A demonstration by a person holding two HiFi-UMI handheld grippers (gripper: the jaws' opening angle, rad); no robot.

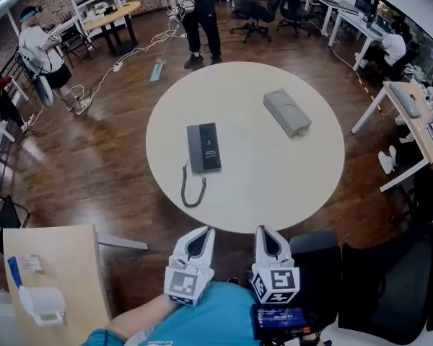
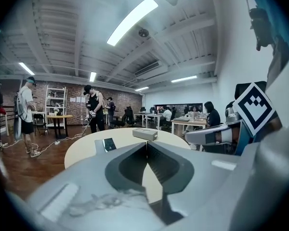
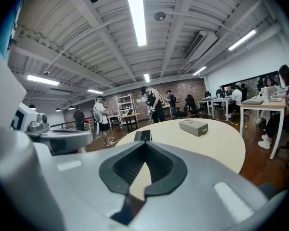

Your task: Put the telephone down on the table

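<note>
The dark telephone lay flat on the round white surface, a little left of the middle of the head view. Its cord curled down toward the near rim. A grey box sat well apart from it, toward the upper right of the surface.

Both tools were at the bottom of the head view, side by side at the near edge of the surface and well apart from the telephone. The left tool had its jaws pressed together with nothing between them. In the left gripper view its tips met in a thin line, with the telephone just left of them and the grey box beyond. The right tool was likewise pressed together and empty. In the right gripper view its tips met just under the telephone, and the grey box stood to the right.

A wooden desk filled the lower left of the head view and a black chair the lower right. A person in black stood on the dark wooden floor at the top.
</note>
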